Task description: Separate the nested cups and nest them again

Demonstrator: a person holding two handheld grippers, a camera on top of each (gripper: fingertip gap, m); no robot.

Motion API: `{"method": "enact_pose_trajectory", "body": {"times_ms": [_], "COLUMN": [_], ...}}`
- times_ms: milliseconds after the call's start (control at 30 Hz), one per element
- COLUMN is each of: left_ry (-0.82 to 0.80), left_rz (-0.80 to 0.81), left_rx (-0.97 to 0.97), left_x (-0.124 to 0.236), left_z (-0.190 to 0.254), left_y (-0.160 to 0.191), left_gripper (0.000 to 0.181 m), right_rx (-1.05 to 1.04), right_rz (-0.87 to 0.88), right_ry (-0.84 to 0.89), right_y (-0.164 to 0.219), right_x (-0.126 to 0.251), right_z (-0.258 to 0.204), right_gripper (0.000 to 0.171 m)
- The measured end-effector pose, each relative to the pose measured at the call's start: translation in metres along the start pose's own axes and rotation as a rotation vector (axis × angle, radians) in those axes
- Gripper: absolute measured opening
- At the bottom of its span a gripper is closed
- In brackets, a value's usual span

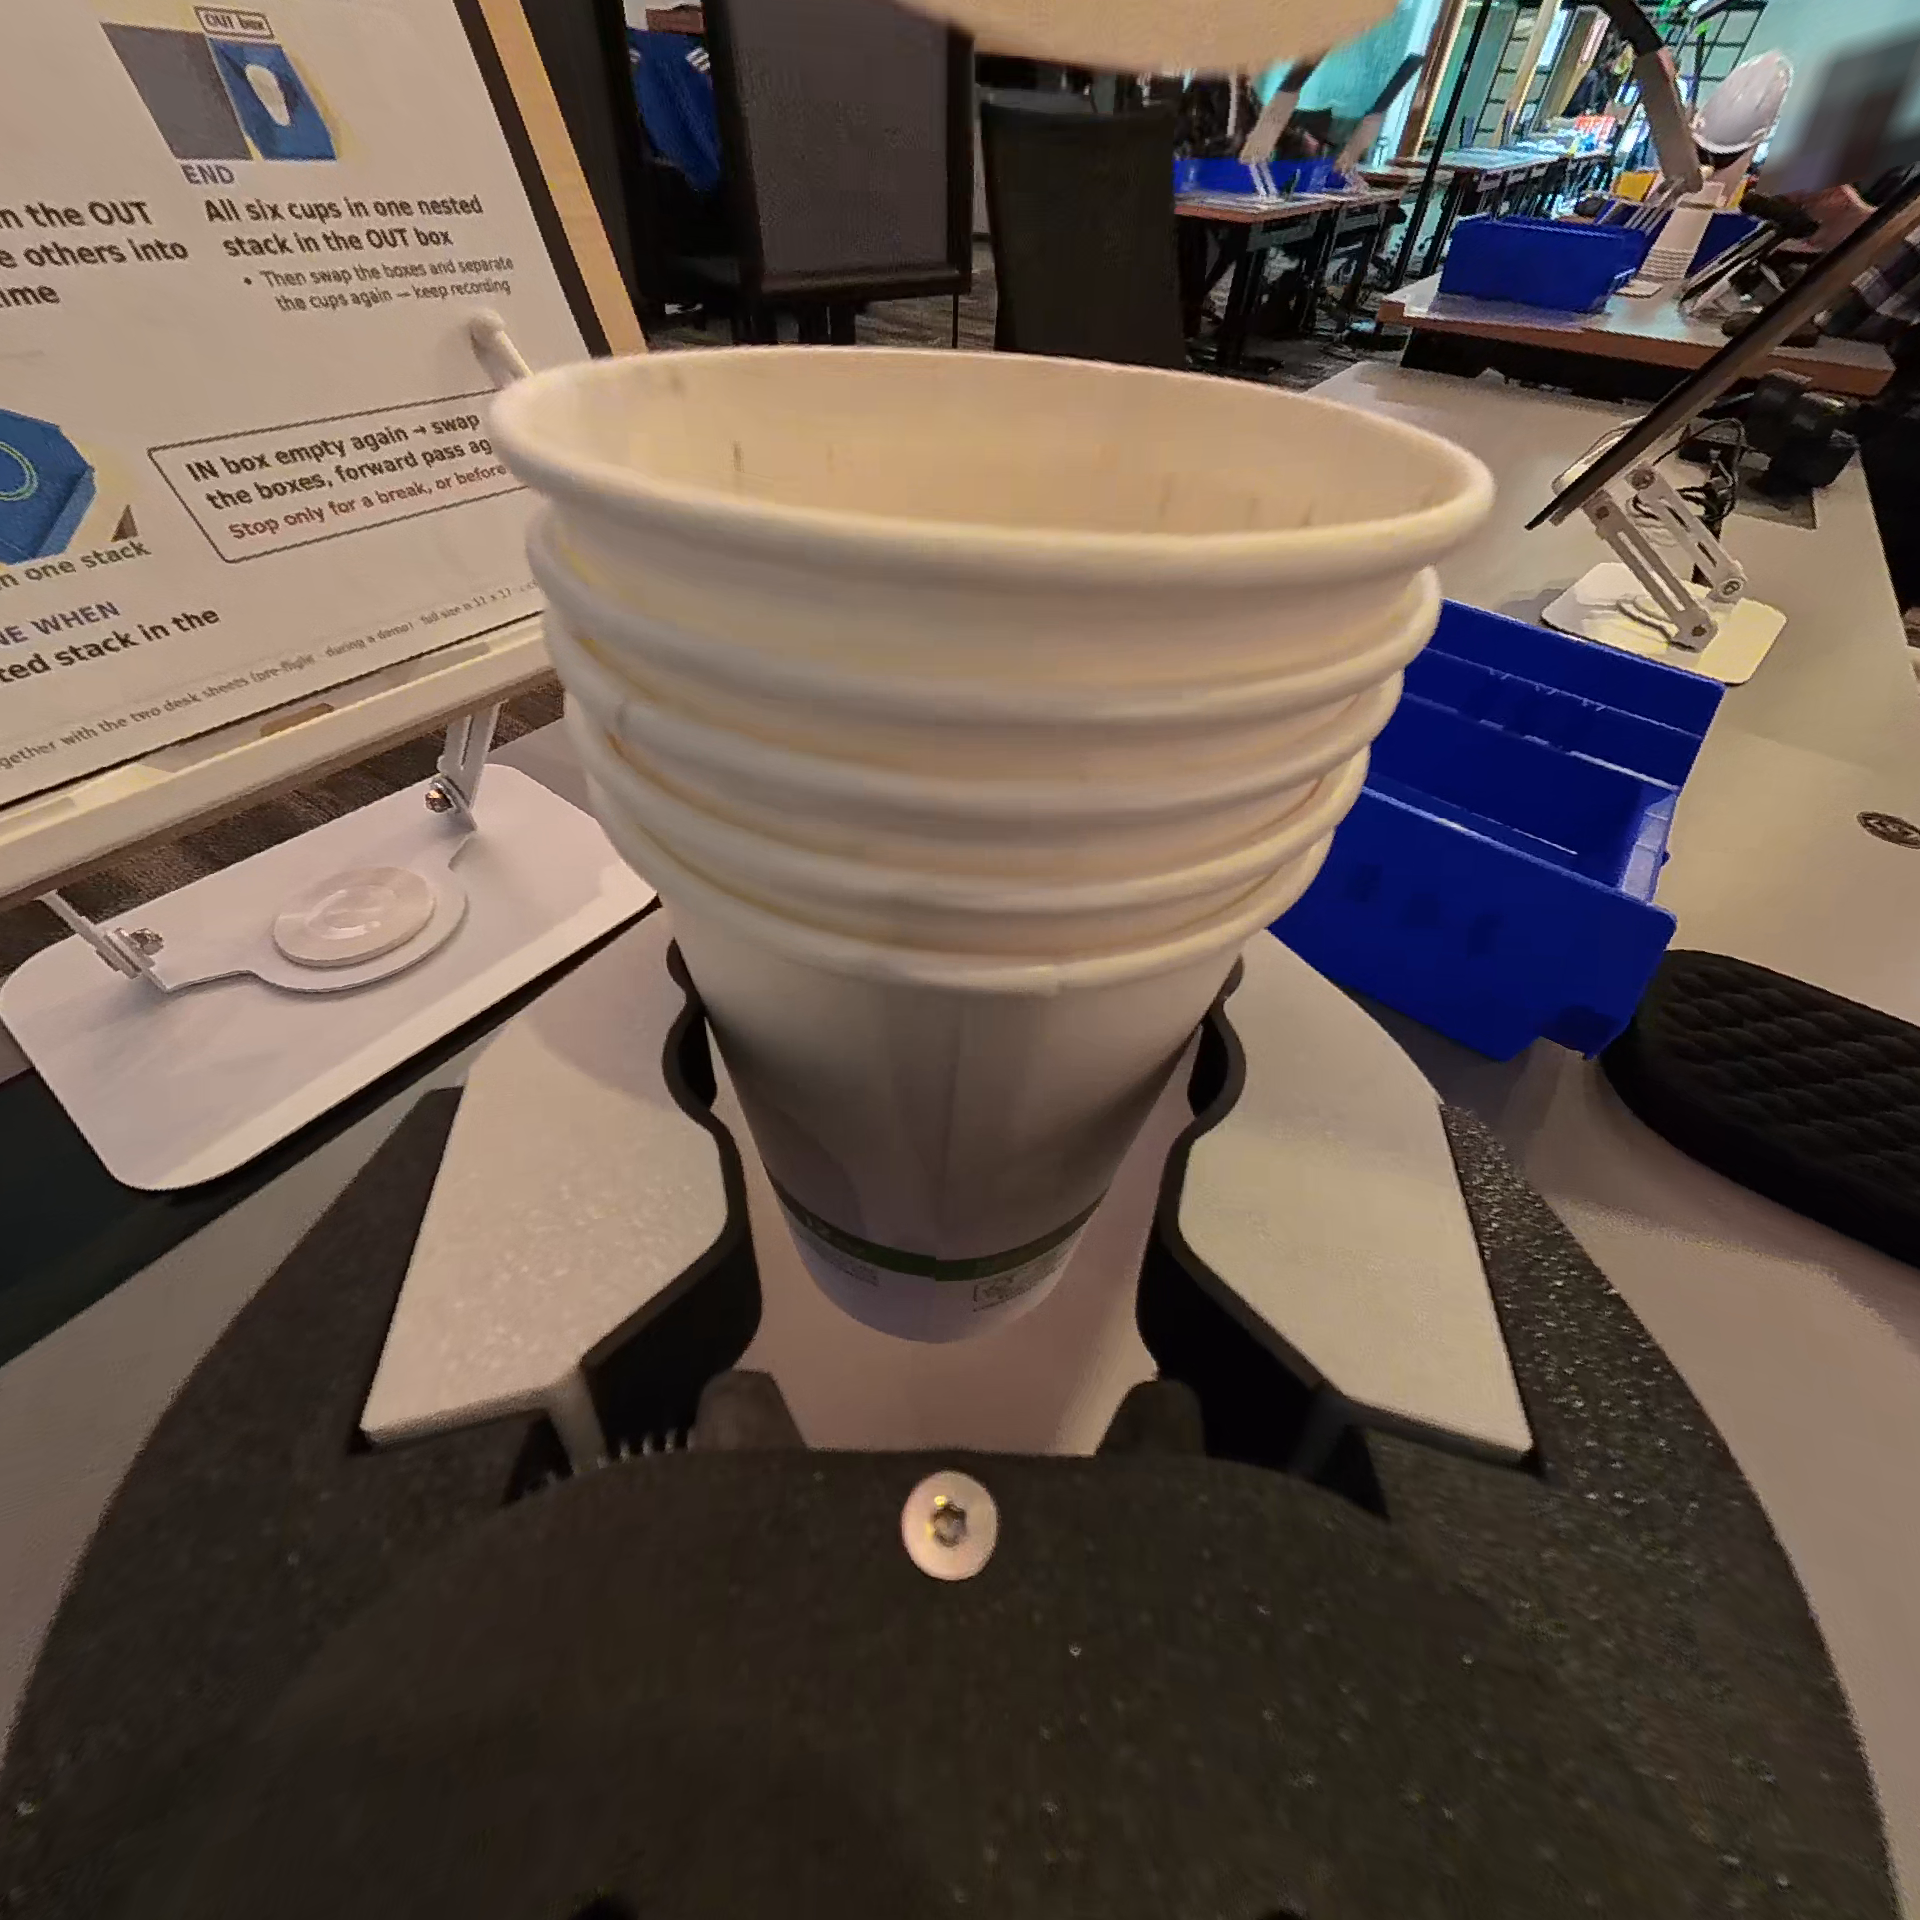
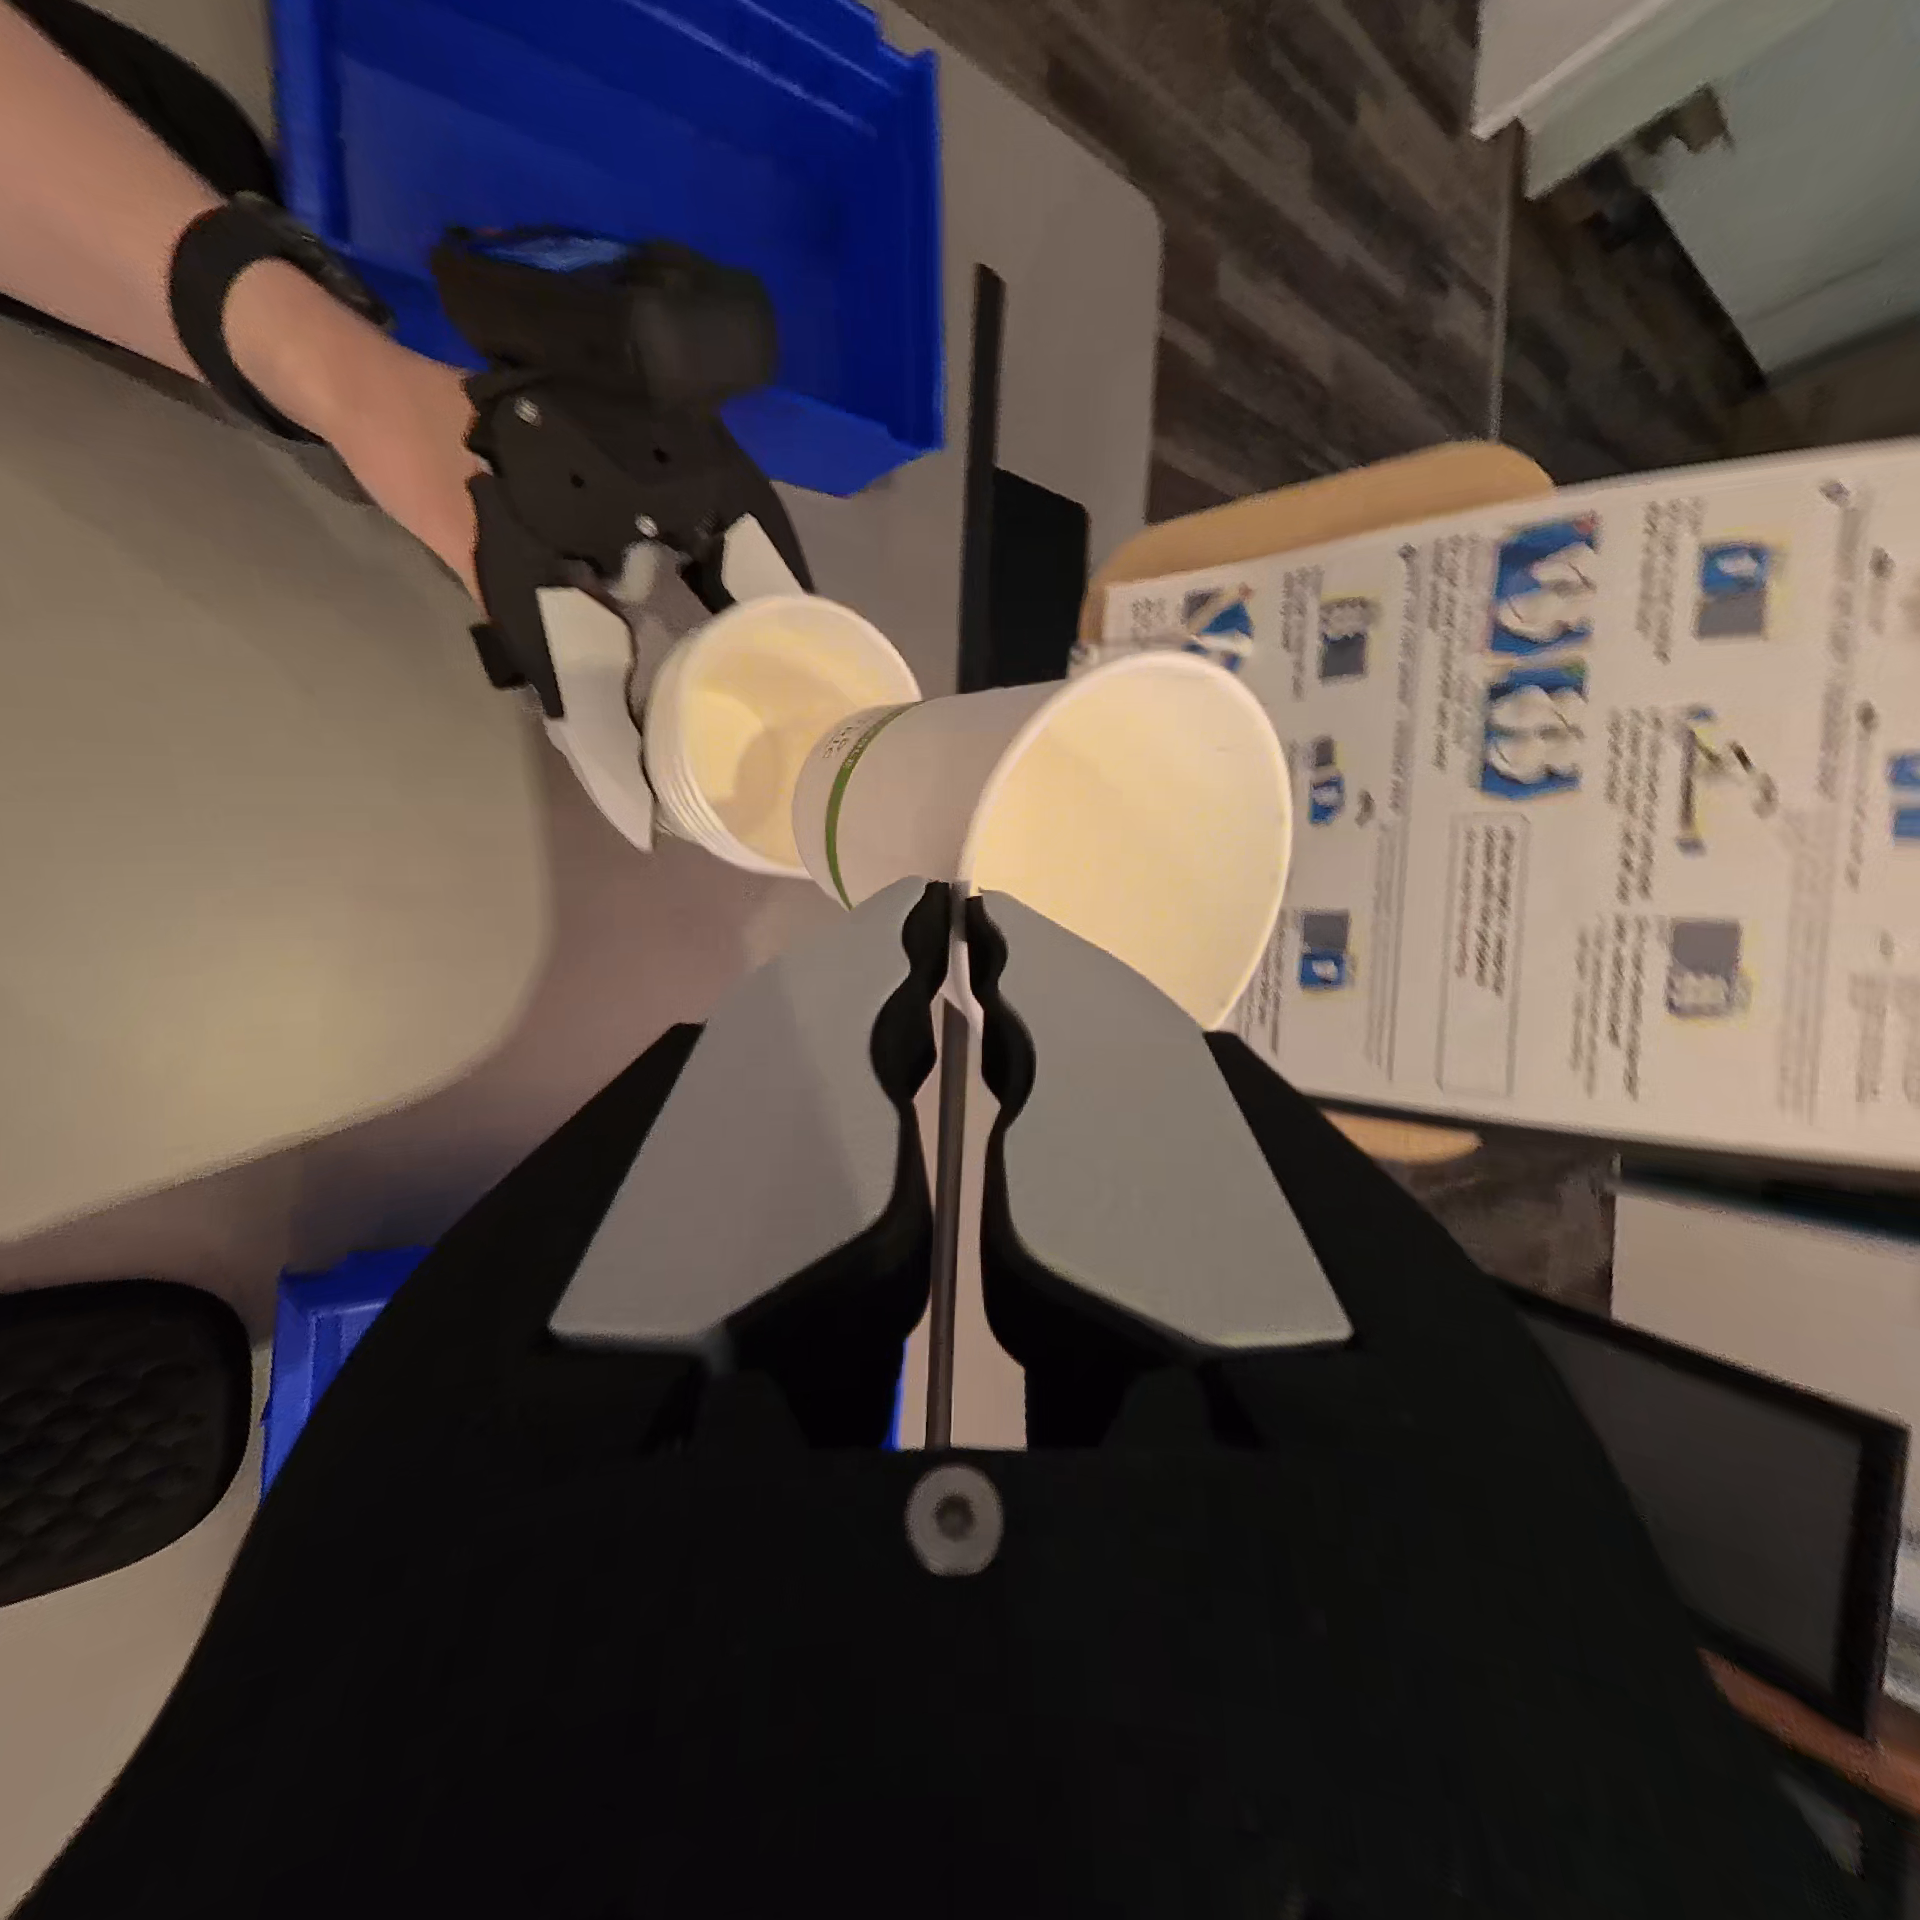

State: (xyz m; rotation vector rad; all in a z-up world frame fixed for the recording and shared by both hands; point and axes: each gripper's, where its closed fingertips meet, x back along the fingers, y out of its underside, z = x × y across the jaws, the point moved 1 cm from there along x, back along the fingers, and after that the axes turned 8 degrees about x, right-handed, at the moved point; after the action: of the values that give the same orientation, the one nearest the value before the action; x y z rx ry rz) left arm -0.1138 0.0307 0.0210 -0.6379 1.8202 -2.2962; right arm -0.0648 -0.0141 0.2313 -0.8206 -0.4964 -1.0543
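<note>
The single paper cup (image 2: 1049, 790) is pinched at its rim by the right tool (image 2: 954, 914), clenched tight, its base hovering just at the mouth of the nested stack (image 1: 966, 748). That stack is gripped around its lower wall by the left tool (image 1: 961, 1122), held up off the worktop (image 1: 1766, 831) near the blue bin (image 1: 1507, 831). I'd say keep the two axes lined up and slide straight, otherwise a rim will catch.
</note>
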Motion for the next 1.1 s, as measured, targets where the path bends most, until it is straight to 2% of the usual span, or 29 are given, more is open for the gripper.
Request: {"method": "enact_pose_trajectory", "body": {"times_ms": [100,233,400,533,767,1100], "left_ry": [-0.003,-0.003,0.011,0.021,0.023,0.024], "left_rz": [0.003,0.017,0.047,0.061,0.076,0.071], "left_rx": [0.005,0.007,0.015,0.019,0.022,0.014], "left_x": [0.001,0.006,0.012,0.016,0.020,0.018], "left_z": [-0.002,-0.002,0.001,0.003,0.003,0.005], "left_y": [-0.002,-0.007,-0.016,-0.021,-0.025,-0.024], "left_gripper": [0.091,0.091,0.091,0.091,0.091,0.091], "right_rx": [-0.103,-0.267,-0.446,-0.574,-0.604,-0.585], "right_rz": [-0.073,-0.231,-0.412,-0.483,-0.552,-0.653], "right_ry": [0.074,0.126,0.126,0.077,0.028,0.034], "right_y": [0.046,0.131,0.236,0.296,0.341,0.377], "right_x": [0.024,0.033,0.016,-0.008,-0.043,-0.063], "right_z": [0.015,0.012,-0.029,-0.075,-0.131,-0.158], "right_gripper": [0.003,0.003,0.003,0.003,0.003,0.003]}}
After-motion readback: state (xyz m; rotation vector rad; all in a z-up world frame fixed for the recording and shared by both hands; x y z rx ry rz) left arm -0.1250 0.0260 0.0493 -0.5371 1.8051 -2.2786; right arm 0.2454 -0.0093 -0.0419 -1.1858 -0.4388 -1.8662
